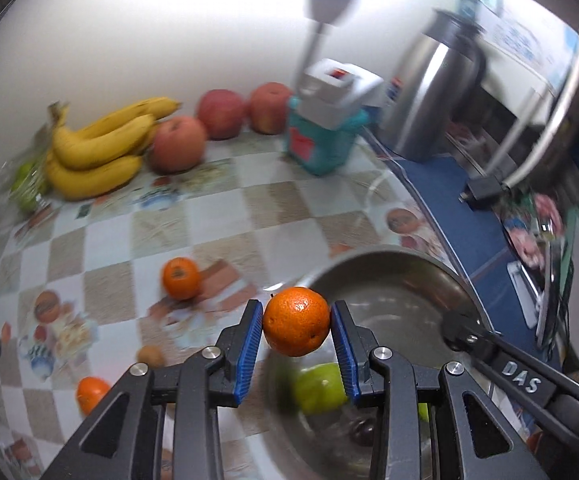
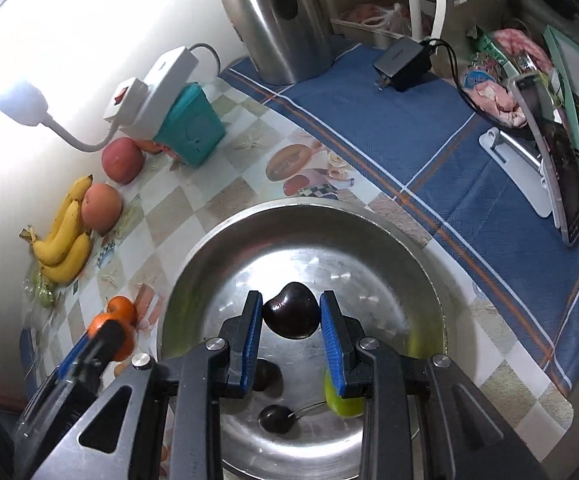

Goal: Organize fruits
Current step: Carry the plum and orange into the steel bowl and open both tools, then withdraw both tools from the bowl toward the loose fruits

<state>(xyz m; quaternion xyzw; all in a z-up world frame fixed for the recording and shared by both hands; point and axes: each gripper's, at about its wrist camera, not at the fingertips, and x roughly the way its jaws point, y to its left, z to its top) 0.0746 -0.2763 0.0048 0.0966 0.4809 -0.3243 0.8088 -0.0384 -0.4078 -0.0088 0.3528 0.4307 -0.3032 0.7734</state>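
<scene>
Few fruits lay in the bowl (image 2: 193, 264) as my left claw (image 1: 296, 322) pinched a tangerine (image 1: 296, 321) by its rim and my right claw (image 2: 289, 312) clasped a cherry (image 2: 289, 311) above it, most fruit waiting on the desk (image 1: 129, 220).

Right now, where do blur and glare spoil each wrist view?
Left wrist view: motion blur smears the bananas and tablecloth, while the held orange stays sharp; the wall is blown out. Right wrist view: mostly sharp, but lamp glare whitens the upper left, and the steel bowl shows reflections.
</scene>
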